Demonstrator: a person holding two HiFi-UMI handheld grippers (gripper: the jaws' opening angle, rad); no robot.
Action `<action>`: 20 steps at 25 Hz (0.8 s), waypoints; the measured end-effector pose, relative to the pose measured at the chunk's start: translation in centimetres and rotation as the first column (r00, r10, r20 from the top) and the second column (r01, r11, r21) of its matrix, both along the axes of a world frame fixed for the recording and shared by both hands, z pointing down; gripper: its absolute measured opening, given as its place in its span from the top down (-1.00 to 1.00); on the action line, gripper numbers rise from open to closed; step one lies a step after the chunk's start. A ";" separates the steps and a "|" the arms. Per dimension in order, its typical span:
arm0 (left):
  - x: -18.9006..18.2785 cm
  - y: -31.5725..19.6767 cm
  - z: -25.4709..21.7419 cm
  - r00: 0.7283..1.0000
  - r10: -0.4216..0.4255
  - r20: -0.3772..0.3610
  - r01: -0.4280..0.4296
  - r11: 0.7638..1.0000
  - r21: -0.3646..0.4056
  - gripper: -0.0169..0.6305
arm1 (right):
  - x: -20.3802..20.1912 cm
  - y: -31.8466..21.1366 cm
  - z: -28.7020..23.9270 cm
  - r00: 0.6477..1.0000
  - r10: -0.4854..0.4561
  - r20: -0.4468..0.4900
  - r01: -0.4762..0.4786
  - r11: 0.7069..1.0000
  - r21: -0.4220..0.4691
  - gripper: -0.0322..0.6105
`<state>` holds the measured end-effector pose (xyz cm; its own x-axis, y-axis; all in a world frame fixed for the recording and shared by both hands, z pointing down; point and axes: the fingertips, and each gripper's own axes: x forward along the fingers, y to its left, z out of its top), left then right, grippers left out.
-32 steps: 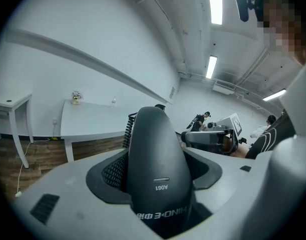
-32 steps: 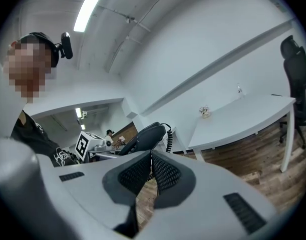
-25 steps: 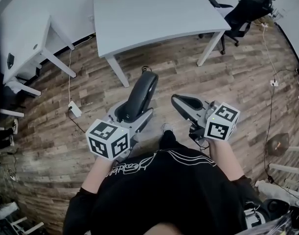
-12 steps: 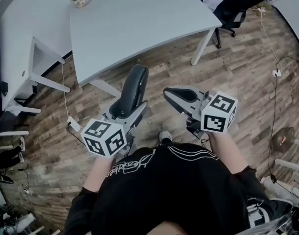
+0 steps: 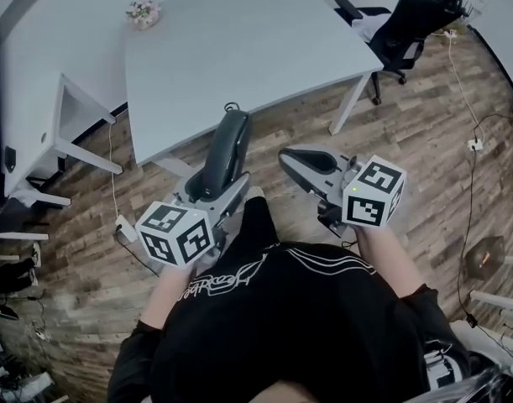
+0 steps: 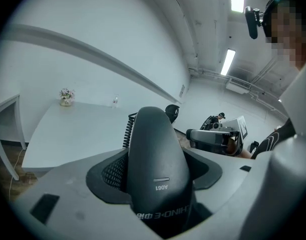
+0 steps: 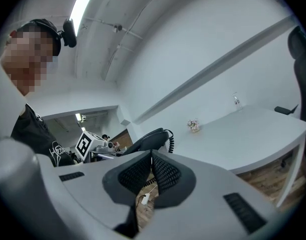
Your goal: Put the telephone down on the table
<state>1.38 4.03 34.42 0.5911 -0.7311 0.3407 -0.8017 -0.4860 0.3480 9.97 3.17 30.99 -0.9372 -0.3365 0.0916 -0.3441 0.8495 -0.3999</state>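
Observation:
A dark grey telephone handset (image 5: pixel 227 148) stands clamped between the jaws of my left gripper (image 5: pixel 222 187), its far end with the coiled cord (image 5: pixel 232 107) at the near edge of the white table (image 5: pixel 239 49). In the left gripper view the handset (image 6: pixel 155 169) fills the gap between the pads and points at the table (image 6: pixel 77 129). My right gripper (image 5: pixel 300 159) hovers over the wood floor to the right of the handset, with its pads together and nothing between them. In the right gripper view those pads (image 7: pixel 163 174) meet, and the handset (image 7: pixel 151 139) shows beyond them.
A small flower pot (image 5: pixel 143 11) sits at the table's far left corner. A second white table (image 5: pixel 29 74) stands to the left, a black office chair (image 5: pixel 416 15) at the back right. Cables and a power strip (image 5: pixel 122 225) lie on the floor.
Both grippers have moved forward toward the white table, and the handset's far end now reaches its near edge. Both grips look unchanged.

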 end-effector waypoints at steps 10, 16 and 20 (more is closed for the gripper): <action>-1.4 -9.4 0.6 0.999 0.039 -0.030 -0.039 0.999 0.004 0.03 | -1.0 -8.6 0.7 0.997 0.069 -0.037 -0.069 0.997 -0.014 0.78; -3.9 -16.2 1.7 0.998 0.050 -0.030 -0.051 0.998 -0.043 0.03 | -3.4 -15.3 2.0 0.994 0.091 -0.058 -0.095 0.993 -0.074 0.78; -5.8 -20.8 2.6 0.999 0.050 -0.022 -0.051 0.996 -0.076 0.03 | -5.3 -20.1 2.6 0.993 0.097 -0.067 -0.104 0.988 -0.111 0.78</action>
<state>-4.45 -16.82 37.05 0.6337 -0.6726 0.3821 -0.7694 -0.4971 0.4011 4.70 -16.93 33.64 -0.8907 -0.4125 0.1909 -0.4520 0.7597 -0.4675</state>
